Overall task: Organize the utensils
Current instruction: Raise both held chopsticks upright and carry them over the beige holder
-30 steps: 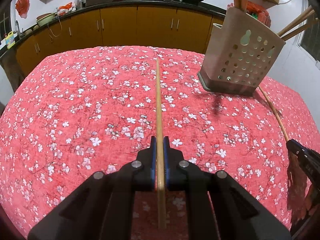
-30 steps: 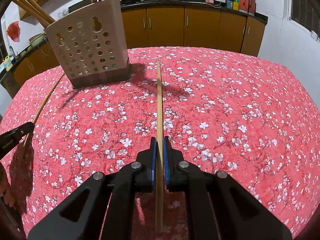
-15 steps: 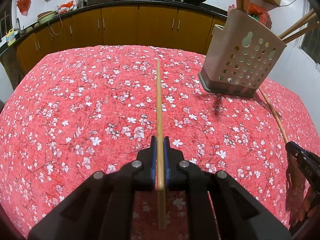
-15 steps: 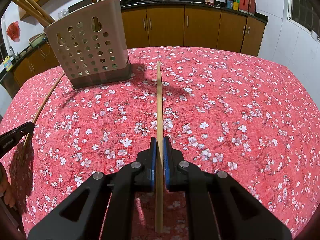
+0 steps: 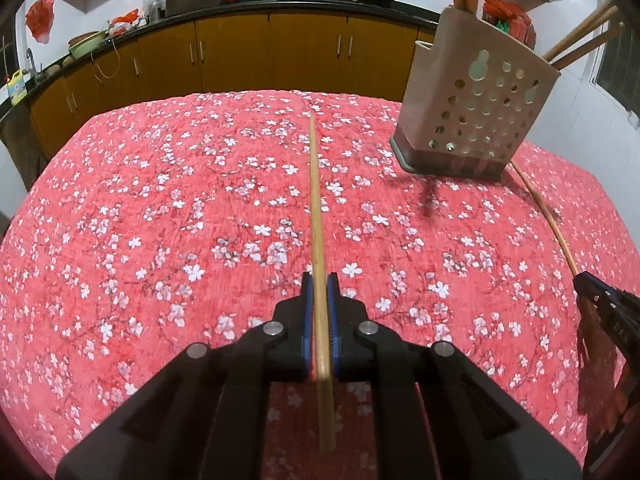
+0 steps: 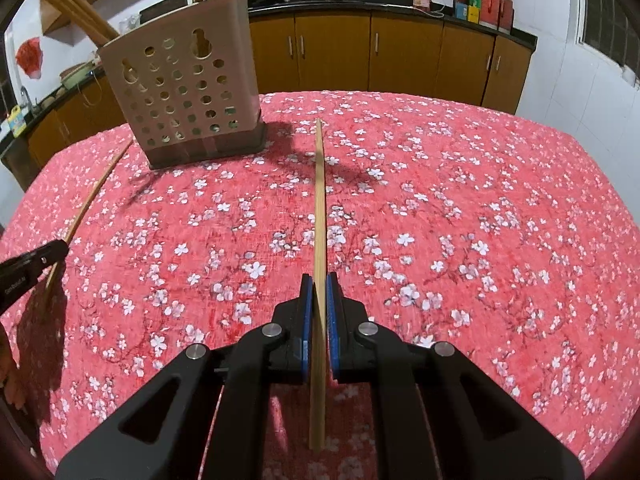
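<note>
both tongs point(image 5: 319, 280) point(image 6: 319, 280) clamped on chopsticks point(image 5: 317, 208) point(image 6: 320, 200)

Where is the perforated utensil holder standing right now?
The utensil holder stands upright on the red floral tablecloth, upper right in the left wrist view and upper left in the right wrist view.

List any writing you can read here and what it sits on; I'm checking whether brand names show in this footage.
Nothing reads clearly.
White lettering on the left tool, seen from the right wrist: too blurred to read.
Lettering on the right tool, seen from the left wrist: blurred and partly cut off.
Label on the yellow bottle: too small.
Print on the red packages on the counter: too small.
</note>
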`<state>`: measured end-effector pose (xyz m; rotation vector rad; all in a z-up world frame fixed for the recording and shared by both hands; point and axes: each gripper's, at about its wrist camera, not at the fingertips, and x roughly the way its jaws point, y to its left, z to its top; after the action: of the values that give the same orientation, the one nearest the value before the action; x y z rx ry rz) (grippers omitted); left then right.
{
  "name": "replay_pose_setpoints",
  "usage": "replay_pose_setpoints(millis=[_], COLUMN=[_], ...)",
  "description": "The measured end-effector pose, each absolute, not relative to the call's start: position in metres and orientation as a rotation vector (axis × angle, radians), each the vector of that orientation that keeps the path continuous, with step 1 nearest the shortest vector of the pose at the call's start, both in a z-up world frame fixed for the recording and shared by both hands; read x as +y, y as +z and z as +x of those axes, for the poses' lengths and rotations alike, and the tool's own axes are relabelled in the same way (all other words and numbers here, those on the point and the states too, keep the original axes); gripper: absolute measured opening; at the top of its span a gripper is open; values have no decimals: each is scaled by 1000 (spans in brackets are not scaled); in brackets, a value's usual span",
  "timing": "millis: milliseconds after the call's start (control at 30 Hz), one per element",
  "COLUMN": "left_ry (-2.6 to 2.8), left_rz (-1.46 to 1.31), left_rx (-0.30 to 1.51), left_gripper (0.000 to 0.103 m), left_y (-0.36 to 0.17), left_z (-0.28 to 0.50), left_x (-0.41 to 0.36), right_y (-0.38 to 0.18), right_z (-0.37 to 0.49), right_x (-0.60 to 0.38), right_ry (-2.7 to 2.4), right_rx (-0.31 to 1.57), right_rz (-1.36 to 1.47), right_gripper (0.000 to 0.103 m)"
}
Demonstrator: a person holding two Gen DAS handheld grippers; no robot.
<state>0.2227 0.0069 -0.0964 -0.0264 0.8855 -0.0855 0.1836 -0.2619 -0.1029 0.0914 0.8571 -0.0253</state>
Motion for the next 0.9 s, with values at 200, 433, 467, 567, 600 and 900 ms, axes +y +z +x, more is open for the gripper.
replay_pose_setpoints(millis=[200,433,467,567,600,900], left_ry=[-88,-106,-109,-113,-117,-146], left_rz=[-13,-44,-48,-62,-74,-130], left_rx=[895,811,799,743,722,573], left_gripper=[8,8,8,8,8,8], left_y=[-94,-55,-50,-28,-20,32], left_z=[221,207,206,202,200,190], left_x=[7,20,21,27,29,39], right_y=[-95,-49,-45,-29,-25,3], right_z=[177,156,155,151,150,146], right_x=[-264,-278,-280,-287,-289,-296], right_ry=[-13,-17,-21,-34,-38,-53], right_rx=[830,679,664,606,590,477], right_rz=[102,146,150,160,165,181], right_gripper=[7,7,7,7,7,7])
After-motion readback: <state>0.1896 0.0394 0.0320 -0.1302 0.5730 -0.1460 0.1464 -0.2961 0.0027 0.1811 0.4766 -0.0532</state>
